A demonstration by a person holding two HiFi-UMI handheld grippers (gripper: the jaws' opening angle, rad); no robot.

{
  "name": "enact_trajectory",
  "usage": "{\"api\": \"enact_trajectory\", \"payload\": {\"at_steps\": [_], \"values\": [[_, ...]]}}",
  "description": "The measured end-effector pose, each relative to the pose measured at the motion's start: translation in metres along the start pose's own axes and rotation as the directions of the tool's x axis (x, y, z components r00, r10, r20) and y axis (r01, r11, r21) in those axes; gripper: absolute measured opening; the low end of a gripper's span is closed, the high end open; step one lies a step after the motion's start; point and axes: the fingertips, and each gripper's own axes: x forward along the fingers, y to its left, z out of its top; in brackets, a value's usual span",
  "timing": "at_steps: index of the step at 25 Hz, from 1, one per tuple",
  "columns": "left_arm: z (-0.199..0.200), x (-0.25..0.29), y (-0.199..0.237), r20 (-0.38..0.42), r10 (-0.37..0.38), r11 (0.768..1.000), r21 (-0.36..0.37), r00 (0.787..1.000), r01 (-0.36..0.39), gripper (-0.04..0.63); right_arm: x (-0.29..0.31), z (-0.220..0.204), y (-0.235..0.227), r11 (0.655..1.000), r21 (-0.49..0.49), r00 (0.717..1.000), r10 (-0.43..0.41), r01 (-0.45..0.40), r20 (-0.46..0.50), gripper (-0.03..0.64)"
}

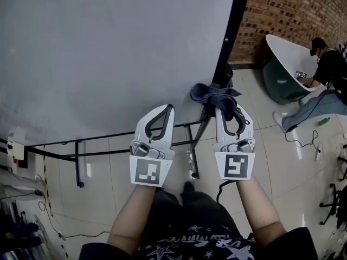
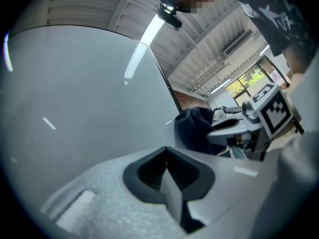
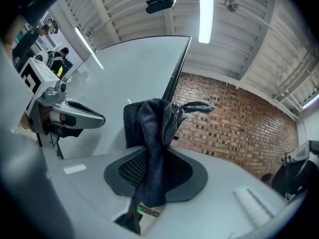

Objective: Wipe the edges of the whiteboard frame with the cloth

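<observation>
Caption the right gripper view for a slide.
Right claw shut on dark grey fabric cloth at the whiteboard's black frame edge.

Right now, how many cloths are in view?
1. The cloth is clamped in the jaws of the right gripper, at the black edge of the whiteboard frame. No other shows; the left gripper holds none.

1. The whiteboard stood before the person, and its frame ran along its right side.
2. The cloth sat between the jaws of the right gripper, at the lower part of the frame.
3. The left gripper was just left of the right gripper, before the board's lower edge.
4. The stand bars lay below the whiteboard, over the floor.
5. A brick wall stood behind the whiteboard, on the right.
6. Another person was far right, near the brick wall.
</observation>
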Motion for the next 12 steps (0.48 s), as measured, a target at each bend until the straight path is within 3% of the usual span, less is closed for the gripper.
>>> {"api": "enact_trajectory", "payload": {"at_steps": [12], "values": [[-0.085, -0.019, -0.043, -0.16, -0.07, 0.992, -0.113, 0.985, 0.053, 0.003, -0.013, -0.104, 0.04, 0.996, 0.048, 0.983, 0.078, -0.071, -0.165, 0.086]]}}
